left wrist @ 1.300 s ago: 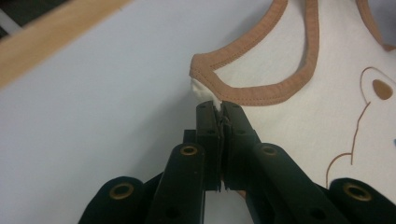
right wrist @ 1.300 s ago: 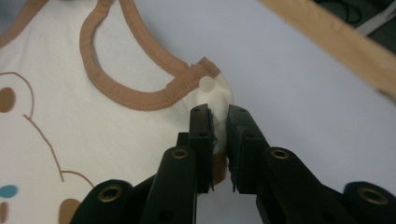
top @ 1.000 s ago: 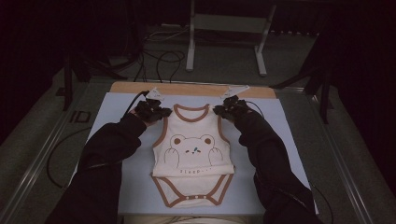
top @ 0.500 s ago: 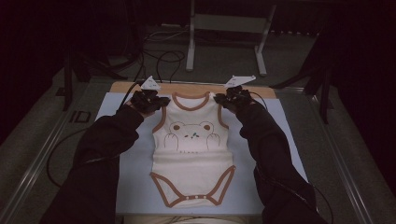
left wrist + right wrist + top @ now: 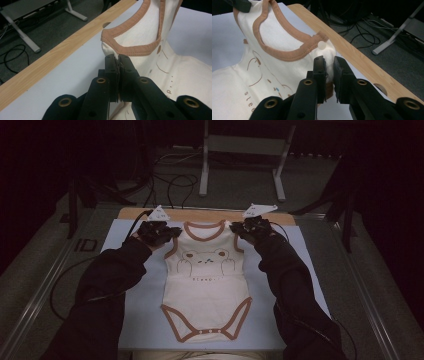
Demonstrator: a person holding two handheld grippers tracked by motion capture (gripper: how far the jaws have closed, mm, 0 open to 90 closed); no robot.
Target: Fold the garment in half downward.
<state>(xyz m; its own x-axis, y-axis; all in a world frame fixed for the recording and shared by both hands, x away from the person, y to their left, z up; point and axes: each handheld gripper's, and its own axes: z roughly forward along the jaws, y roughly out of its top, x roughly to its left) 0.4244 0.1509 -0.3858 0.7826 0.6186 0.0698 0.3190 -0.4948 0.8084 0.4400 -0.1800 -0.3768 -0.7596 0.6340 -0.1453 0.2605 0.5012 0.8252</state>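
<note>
A cream baby bodysuit (image 5: 207, 285) with brown trim and a bear print lies face up on the pale mat (image 5: 140, 320), neck toward the far edge. My left gripper (image 5: 172, 232) is shut on its left shoulder strap; in the left gripper view the black jaws (image 5: 118, 63) pinch the cream fabric (image 5: 140, 32) just under the brown trim. My right gripper (image 5: 236, 227) is shut on the right shoulder; its own view shows the jaws (image 5: 329, 65) clamping a fold of the bodysuit (image 5: 277, 37) below a white snap (image 5: 321, 45). The shoulders are lifted off the mat.
A wooden table edge (image 5: 200, 214) runs beyond the mat, with holes in it (image 5: 381, 89). Past it are a metal stand (image 5: 240, 165) and cables (image 5: 170, 180) on the dark floor. Metal rails (image 5: 45, 290) flank the table on both sides.
Both grippers have moved away from me toward the far edge and risen slightly, pulling the bodysuit's shoulders along and stretching the garment out longer on the mat.
</note>
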